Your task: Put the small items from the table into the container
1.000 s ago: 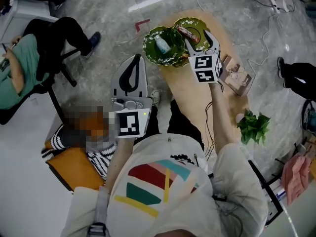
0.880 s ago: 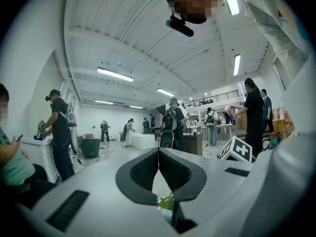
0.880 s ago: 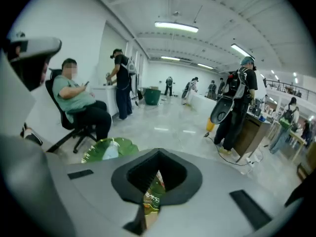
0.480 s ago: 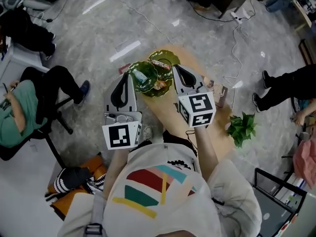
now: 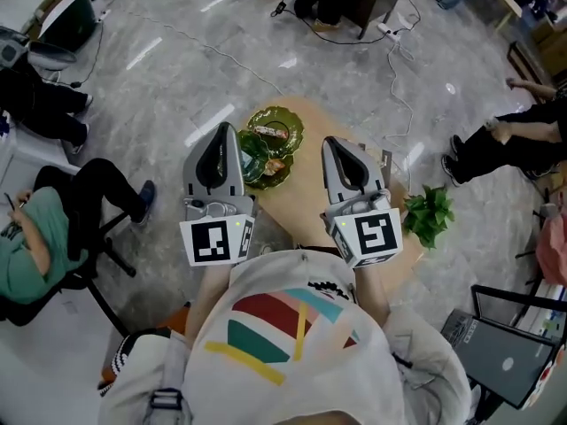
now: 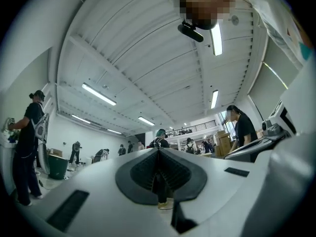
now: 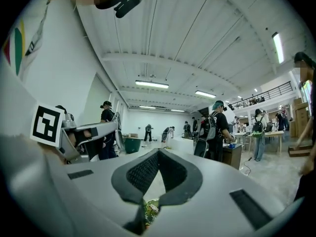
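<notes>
Table (image 5: 312, 209) holds green dishes (image 5: 276, 131), while left gripper (image 5: 223, 133) and right gripper (image 5: 330, 143) hang nearby, both clenched empty.

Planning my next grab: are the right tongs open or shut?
Shut and empty: in the right gripper view the right tongs meet at their tips with nothing pinched between them.

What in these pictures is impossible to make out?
- Contents of the green dishes: too small to name in the head view. The left gripper also covers the nearer dish's edge.
- The table under the right gripper: hidden in the head view, so any leftover items cannot be told.
- Both gripper views look out across the room. Only a green sliver shows below the right gripper's fingers.
</notes>
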Available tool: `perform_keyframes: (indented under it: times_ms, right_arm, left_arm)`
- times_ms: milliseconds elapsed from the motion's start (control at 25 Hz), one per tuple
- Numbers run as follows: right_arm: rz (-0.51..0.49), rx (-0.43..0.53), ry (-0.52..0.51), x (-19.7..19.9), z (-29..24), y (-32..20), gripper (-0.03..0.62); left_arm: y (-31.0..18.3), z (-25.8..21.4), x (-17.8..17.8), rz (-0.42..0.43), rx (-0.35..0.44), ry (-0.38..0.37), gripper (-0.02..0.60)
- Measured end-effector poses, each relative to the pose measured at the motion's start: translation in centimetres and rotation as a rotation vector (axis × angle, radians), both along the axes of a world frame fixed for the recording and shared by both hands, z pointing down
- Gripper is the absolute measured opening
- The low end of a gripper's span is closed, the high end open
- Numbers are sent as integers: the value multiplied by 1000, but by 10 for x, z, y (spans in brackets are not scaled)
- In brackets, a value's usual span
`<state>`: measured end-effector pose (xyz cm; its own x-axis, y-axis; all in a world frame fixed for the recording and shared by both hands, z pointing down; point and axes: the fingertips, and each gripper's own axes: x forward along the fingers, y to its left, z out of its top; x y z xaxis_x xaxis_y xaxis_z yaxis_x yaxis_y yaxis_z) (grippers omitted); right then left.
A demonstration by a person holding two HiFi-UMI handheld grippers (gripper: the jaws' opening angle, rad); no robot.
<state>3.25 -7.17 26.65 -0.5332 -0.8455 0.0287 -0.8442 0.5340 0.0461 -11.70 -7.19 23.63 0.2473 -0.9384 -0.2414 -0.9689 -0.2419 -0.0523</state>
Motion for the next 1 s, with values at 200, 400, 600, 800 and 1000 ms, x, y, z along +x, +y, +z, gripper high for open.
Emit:
perform_keyframes:
  times_ms: [200, 400, 600, 800, 1000]
  right_arm:
    - [33, 28, 34, 5, -4, 6, 12]
    - [42, 1, 11, 13, 1, 8, 12]
    - [35, -19, 22, 14, 7, 12, 12]
    - [44, -31, 45, 13, 9, 12, 12]
    - [52, -46, 39, 13, 12, 14, 12]
  left_arm:
    - [3, -5, 9, 25, 13, -20, 8]
    - [7, -9, 9, 12, 19, -34, 8]
    - [13, -4, 4, -12, 2, -26, 8]
    - [16, -4, 2, -15, 5, -18, 8]
    - [19, -3, 0, -13, 9, -18, 8]
